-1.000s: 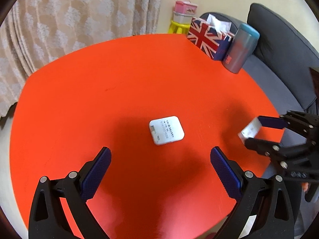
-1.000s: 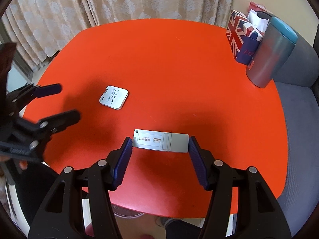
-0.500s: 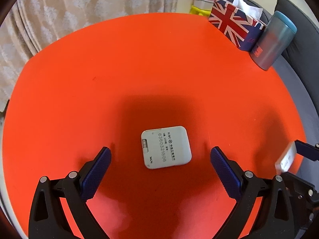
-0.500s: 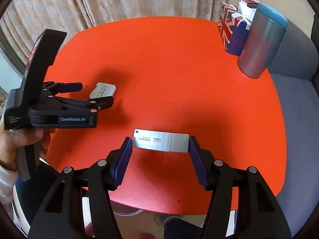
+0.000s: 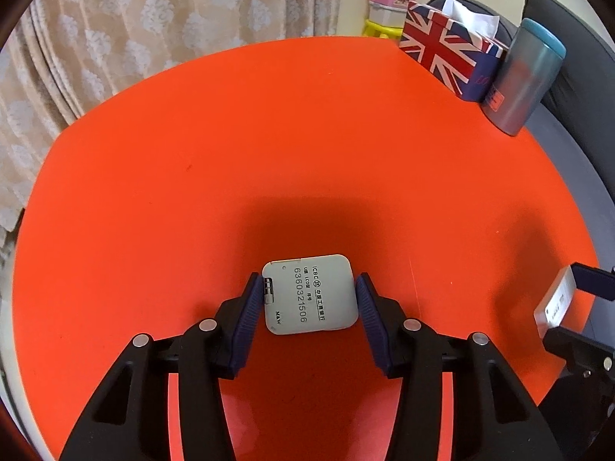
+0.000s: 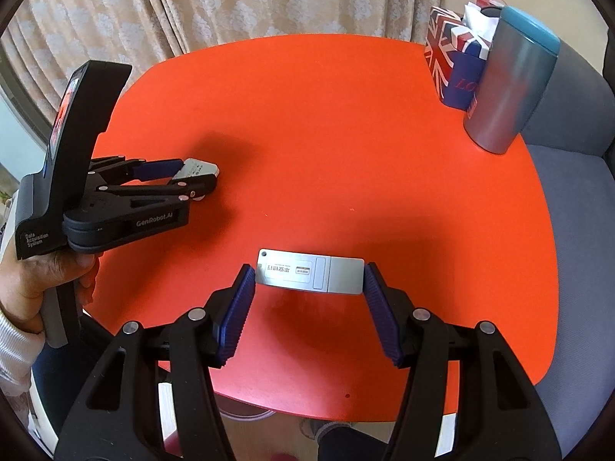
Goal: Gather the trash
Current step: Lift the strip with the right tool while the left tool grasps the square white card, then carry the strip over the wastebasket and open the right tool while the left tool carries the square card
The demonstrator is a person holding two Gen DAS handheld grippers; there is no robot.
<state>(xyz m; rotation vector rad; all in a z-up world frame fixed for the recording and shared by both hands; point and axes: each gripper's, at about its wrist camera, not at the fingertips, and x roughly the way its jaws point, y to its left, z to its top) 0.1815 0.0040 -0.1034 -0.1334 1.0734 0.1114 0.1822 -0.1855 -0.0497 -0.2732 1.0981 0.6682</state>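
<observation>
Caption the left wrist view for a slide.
Left hand-held gripper closing on a square grey device on the red table.

Square grey token (image 5: 309, 295), long silver token (image 6: 310, 271)

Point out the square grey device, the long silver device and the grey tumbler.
square grey device (image 5: 310, 295): left wrist view, printed face.
long silver device (image 6: 310, 271): right wrist view, middle of face.
grey tumbler (image 6: 507, 88): right wrist view, side wall.
</observation>
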